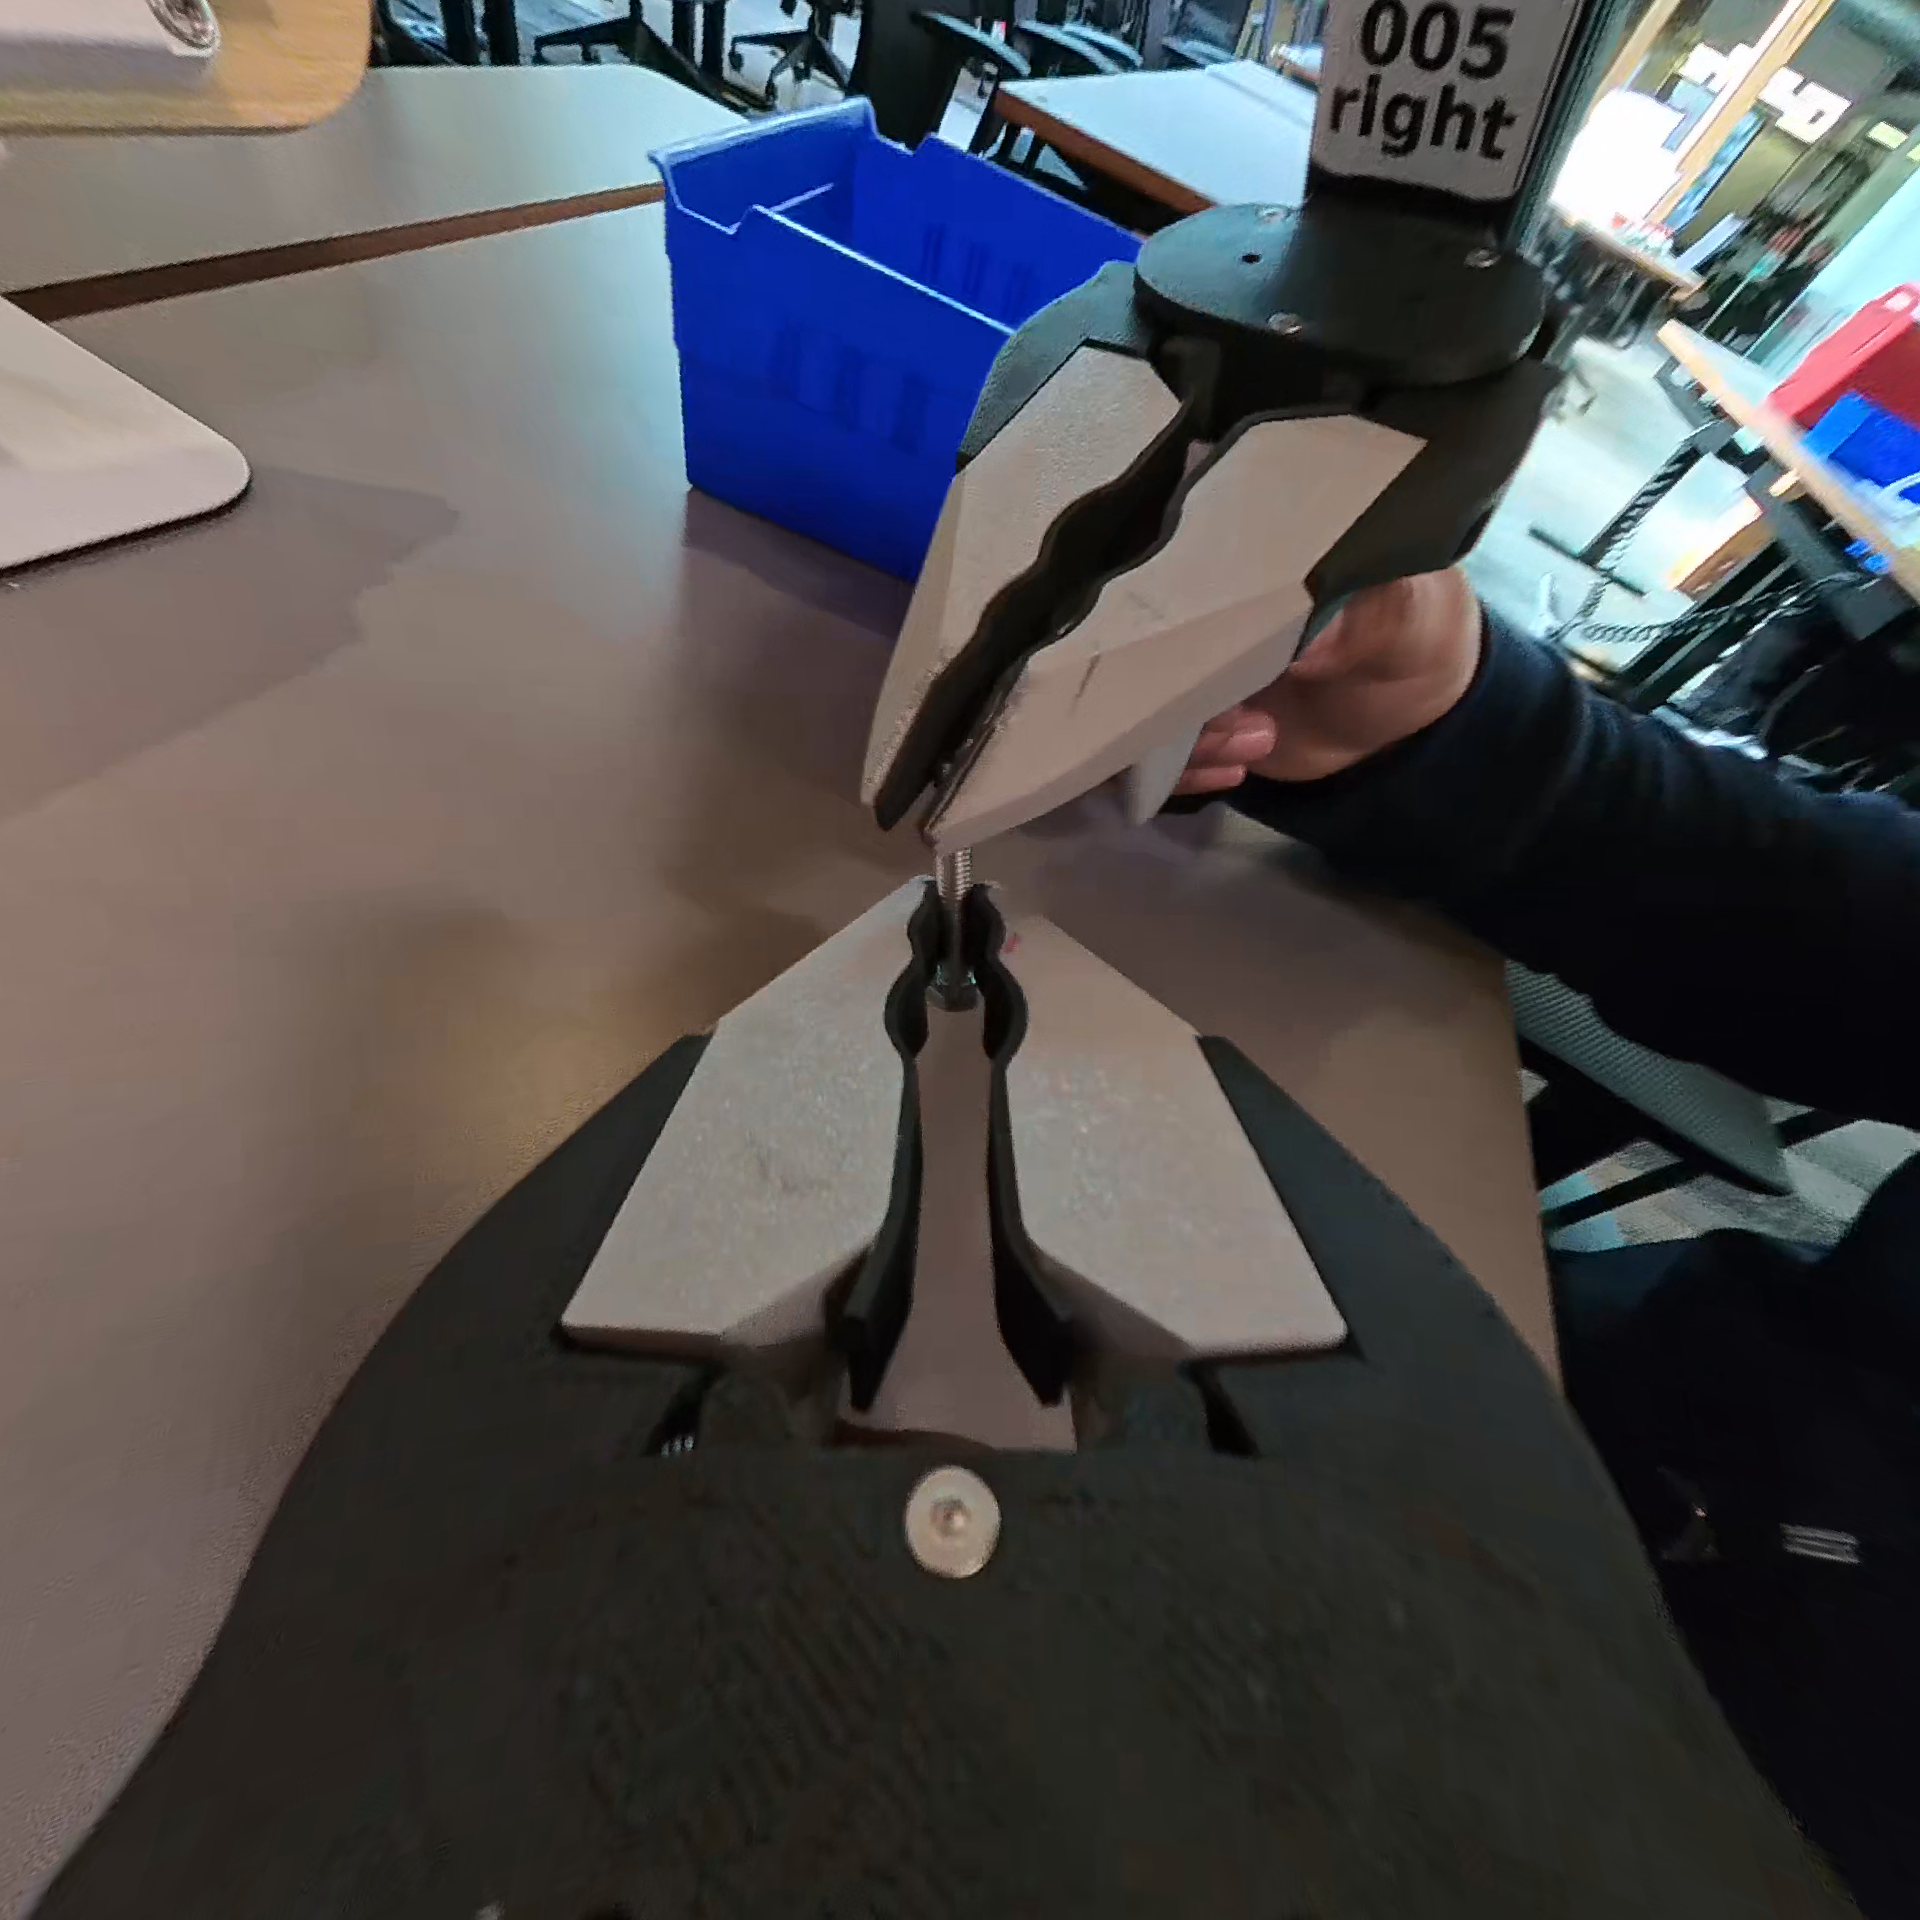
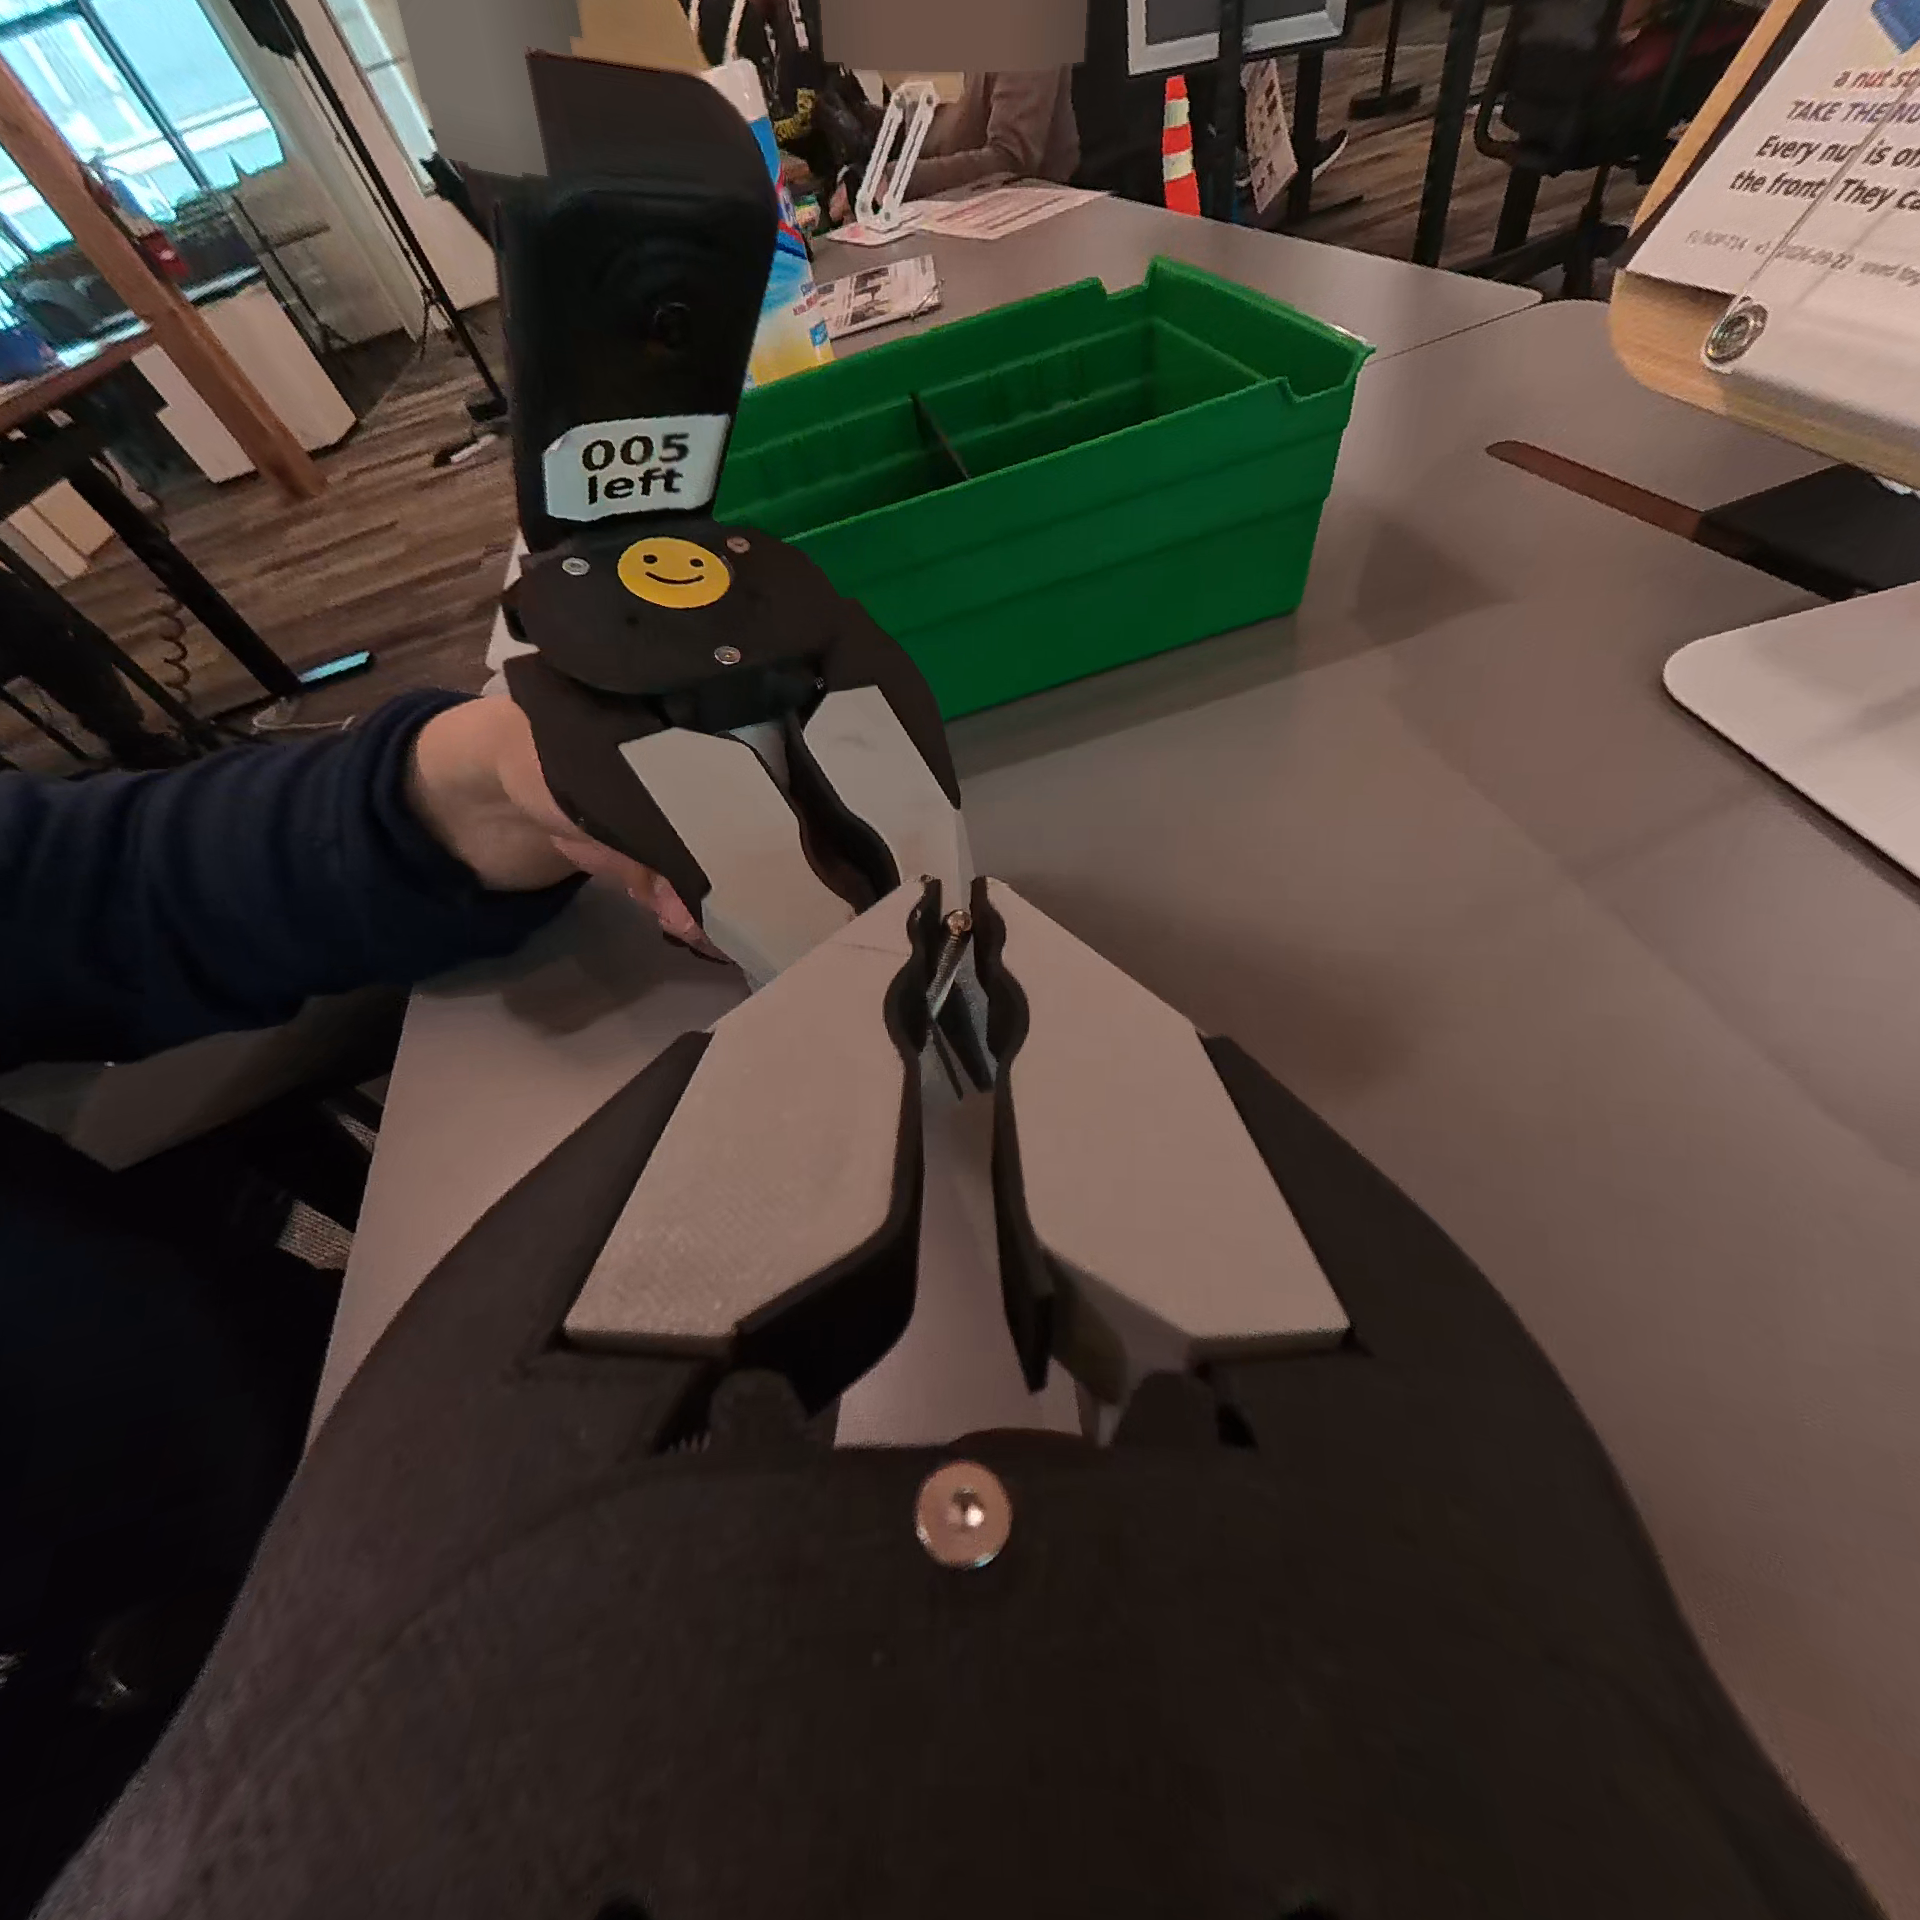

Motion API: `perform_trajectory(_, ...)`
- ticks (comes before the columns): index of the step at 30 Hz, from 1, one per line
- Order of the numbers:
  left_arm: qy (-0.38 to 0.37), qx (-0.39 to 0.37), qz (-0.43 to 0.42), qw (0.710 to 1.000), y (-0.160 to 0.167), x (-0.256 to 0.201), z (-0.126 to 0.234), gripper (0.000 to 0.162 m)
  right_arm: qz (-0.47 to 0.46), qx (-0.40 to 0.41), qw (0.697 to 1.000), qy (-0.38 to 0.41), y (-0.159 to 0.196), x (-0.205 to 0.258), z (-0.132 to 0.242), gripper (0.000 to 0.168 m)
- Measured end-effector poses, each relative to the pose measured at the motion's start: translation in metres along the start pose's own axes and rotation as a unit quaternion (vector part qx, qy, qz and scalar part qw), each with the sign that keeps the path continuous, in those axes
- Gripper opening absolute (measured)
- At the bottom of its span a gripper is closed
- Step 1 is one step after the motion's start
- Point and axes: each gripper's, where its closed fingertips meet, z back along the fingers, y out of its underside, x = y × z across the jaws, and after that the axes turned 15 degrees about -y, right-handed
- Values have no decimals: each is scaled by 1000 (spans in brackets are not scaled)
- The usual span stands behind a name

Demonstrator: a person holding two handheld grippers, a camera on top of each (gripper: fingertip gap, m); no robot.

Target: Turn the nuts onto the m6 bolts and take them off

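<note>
A silver M6 bolt (image 1: 954, 868) is held above the brown table (image 1: 416, 779). My left gripper (image 1: 951, 906) is shut on its shank, with the head (image 1: 951, 982) between the black pads. My right gripper (image 1: 916, 818) comes down from the upper right and is shut on the bolt's threaded tip. In the right wrist view the right gripper (image 2: 951, 900) is closed around the bolt (image 2: 948, 961), with the left gripper (image 2: 961, 1065) just beyond and below. No nut shows; the pads hide that spot.
A blue bin (image 1: 831, 343) stands behind the grippers, and a green divided bin (image 2: 1091, 520) on the other side. A white monitor base (image 2: 1818, 707) and a clipboard with a sheet (image 2: 1787, 208) are at the right. A person's hands (image 1: 1351, 675) hold both grippers. The left gripper's tips are roughly 4 cm from the right gripper's.
</note>
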Motion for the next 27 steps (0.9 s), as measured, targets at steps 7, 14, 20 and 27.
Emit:
perform_trajectory(7,-8,-16,-4,1000,-4,2,1,3,-26,-16,1000,-4,-2,-2,4,2)
perform_trajectory(14,-17,-26,5,1000,-9,6,3,3,-30,-78,996,-9,-22,-1,22,8)
perform_trajectory(20,-20,-37,3,999,-13,6,5,3,-28,-56,998,-10,-14,-1,17,13)
perform_trajectory(27,-32,-21,-20,999,-7,5,2,4,-24,-18,1000,-6,-2,-1,8,2)
